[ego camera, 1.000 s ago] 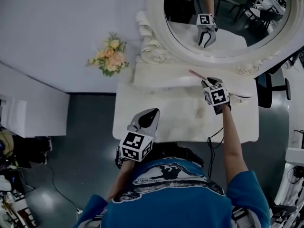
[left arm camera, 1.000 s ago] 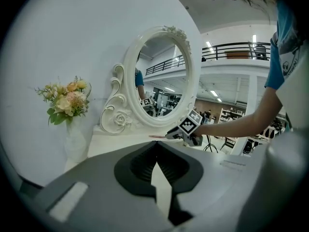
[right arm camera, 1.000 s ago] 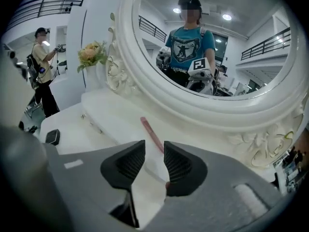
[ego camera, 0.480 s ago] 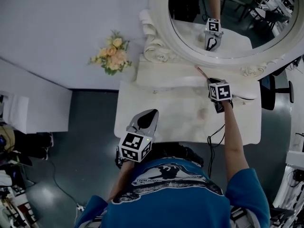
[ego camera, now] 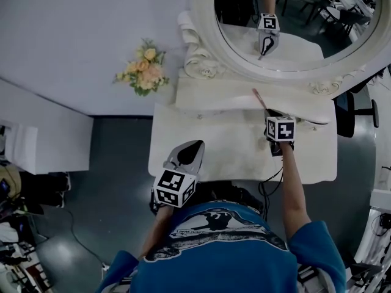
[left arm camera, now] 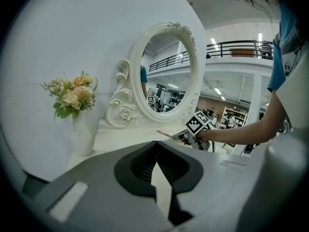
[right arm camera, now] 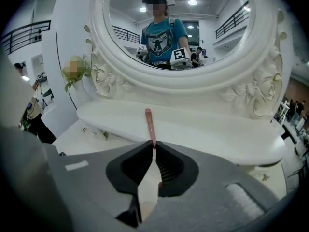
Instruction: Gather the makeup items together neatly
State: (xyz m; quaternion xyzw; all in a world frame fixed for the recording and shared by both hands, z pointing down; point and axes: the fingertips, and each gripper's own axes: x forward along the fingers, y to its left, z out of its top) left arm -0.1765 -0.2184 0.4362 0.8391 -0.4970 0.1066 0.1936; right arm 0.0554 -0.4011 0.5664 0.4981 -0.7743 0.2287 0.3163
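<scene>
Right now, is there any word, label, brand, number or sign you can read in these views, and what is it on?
No text can be read.
Shirt print: a graphic with small lettering, too blurred to read.
Left cube and right cube: black-and-white square patterns only, no letters or numbers.
Pink pencil: no print visible.

1. Head view: from above the person, looking steeply down on the tabletop [ego camera: 208, 145], with the mirror [ego camera: 305, 17] at 1 o'clock.
2. Left gripper view: low at the tabletop's near edge, well back, facing the mirror obliquely from its left.
3. Right gripper view: close, square to the mirror.
4. All three share the mirror, shelf [ego camera: 220, 96] and pencil [ego camera: 259, 98].
</scene>
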